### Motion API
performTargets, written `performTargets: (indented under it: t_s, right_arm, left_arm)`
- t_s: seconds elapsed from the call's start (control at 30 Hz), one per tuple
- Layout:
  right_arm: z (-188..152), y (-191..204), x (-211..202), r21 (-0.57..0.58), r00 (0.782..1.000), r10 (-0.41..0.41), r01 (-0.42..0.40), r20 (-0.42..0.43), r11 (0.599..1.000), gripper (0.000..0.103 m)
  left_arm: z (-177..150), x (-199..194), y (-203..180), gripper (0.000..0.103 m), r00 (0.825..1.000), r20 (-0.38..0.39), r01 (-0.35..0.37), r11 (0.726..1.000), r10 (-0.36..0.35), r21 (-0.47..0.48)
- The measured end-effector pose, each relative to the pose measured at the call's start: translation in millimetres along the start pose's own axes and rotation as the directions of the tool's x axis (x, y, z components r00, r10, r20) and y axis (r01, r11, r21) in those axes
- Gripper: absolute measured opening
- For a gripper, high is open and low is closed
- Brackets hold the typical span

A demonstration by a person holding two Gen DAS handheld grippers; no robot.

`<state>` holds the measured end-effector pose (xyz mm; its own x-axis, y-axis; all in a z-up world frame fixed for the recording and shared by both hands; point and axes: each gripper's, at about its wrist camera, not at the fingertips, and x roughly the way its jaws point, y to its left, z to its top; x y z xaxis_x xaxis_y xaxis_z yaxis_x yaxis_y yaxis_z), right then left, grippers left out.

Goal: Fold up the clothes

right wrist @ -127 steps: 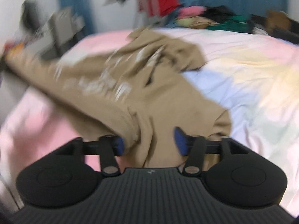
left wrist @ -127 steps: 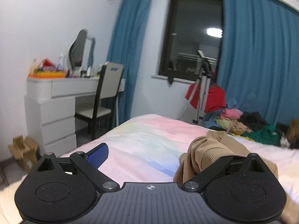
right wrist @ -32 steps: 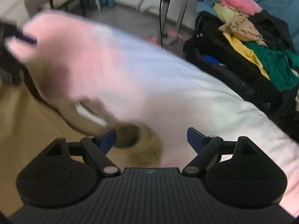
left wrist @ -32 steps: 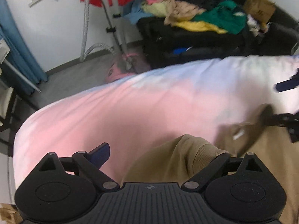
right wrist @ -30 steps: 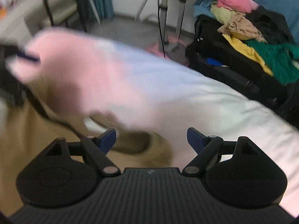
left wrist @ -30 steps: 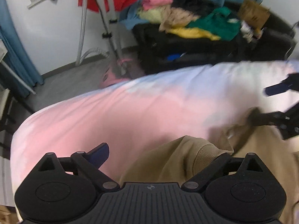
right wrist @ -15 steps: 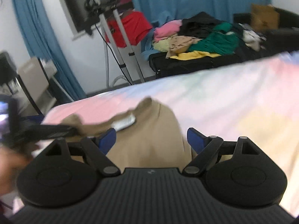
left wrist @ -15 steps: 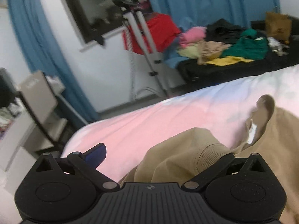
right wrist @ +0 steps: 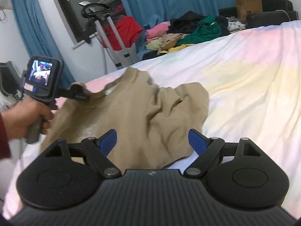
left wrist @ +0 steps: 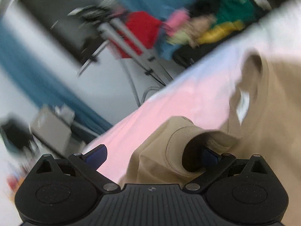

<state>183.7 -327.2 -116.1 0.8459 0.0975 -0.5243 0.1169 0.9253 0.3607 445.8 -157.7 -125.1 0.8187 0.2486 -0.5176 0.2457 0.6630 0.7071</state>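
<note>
Spreading the tan shirt (right wrist: pixel 131 116) on the bed (right wrist: pixel 254 79), we keep our left gripper's (left wrist: pixel 152 155) apparently apart fingers hooked in a cuff (left wrist: pixel 180 150); our right gripper (right wrist: pixel 152 139), fingers apart, should pinch the rumpled far edge and pull it flat.

Bright indoor light, left view motion-blurred, fisheye-bent edges

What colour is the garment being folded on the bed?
Tan, plain; the sweatshirt shows best in the right wrist view.

tan sweatshirt cuff (left wrist: pixel 180 146) over right finger (left wrist: pixel 209 155)
</note>
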Motion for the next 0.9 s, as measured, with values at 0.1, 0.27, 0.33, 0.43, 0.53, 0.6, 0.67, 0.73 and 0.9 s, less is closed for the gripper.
performTargets:
  t_s: [0.1,0.27,0.33,0.43,0.53,0.6,0.67,0.73,0.9]
  right_arm:
    - [-1.9,-3.0,8.5,-0.011,0.999,0.049,-0.049,0.007,0.999,0.084]
    - [-5.0,-8.1,23.6,0.020,0.998,0.060,-0.060,-0.002,0.998,0.084]
    - [-6.0,-8.6,22.7,0.035,0.998,0.063,-0.063,0.003,0.997,0.084]
    - [-5.6,-5.0,18.4,0.026,0.998,0.064,-0.065,0.014,0.998,0.084]
    - [-4.8,-0.3,9.9,0.020,0.997,0.070,-0.070,0.021,0.997,0.084]
    - [-4.5,3.5,1.4,0.019,0.997,0.073,-0.073,0.029,0.997,0.084]
    - [-4.4,6.7,-6.9,0.016,0.997,0.073,-0.074,0.039,0.997,0.084]
    - [-4.4,9.0,-12.6,0.013,0.997,0.068,-0.069,0.047,0.998,0.084]
    - [-3.9,10.9,-14.2,0.013,0.998,0.048,-0.048,0.048,0.999,0.084]
  left_arm:
    - [1.8,-4.8,5.1,0.101,0.994,0.031,0.107,0.993,-0.106,-0.046]
    - [-18.7,-44.7,39.9,0.101,0.919,0.206,0.383,0.880,-0.335,-0.281]
    - [-35.5,-65.7,49.6,0.101,0.885,0.274,0.452,0.833,-0.375,-0.319]
    - [-68.3,-91.7,65.1,0.102,0.841,0.357,0.532,0.745,-0.407,-0.402]
    - [-115.3,-90.9,88.5,0.101,0.826,0.383,0.563,0.611,-0.413,-0.556]
    - [-154.4,-71.4,111.6,0.099,0.827,0.386,0.554,0.477,-0.408,-0.682]
    - [-194.9,-48.6,130.4,0.095,0.847,0.363,0.495,0.328,-0.389,-0.804]
    - [-230.8,-22.2,147.0,0.085,0.868,0.327,0.409,0.168,-0.373,-0.897]
    - [-266.1,16.4,165.2,0.068,0.883,0.345,0.337,-0.082,-0.318,-0.938]
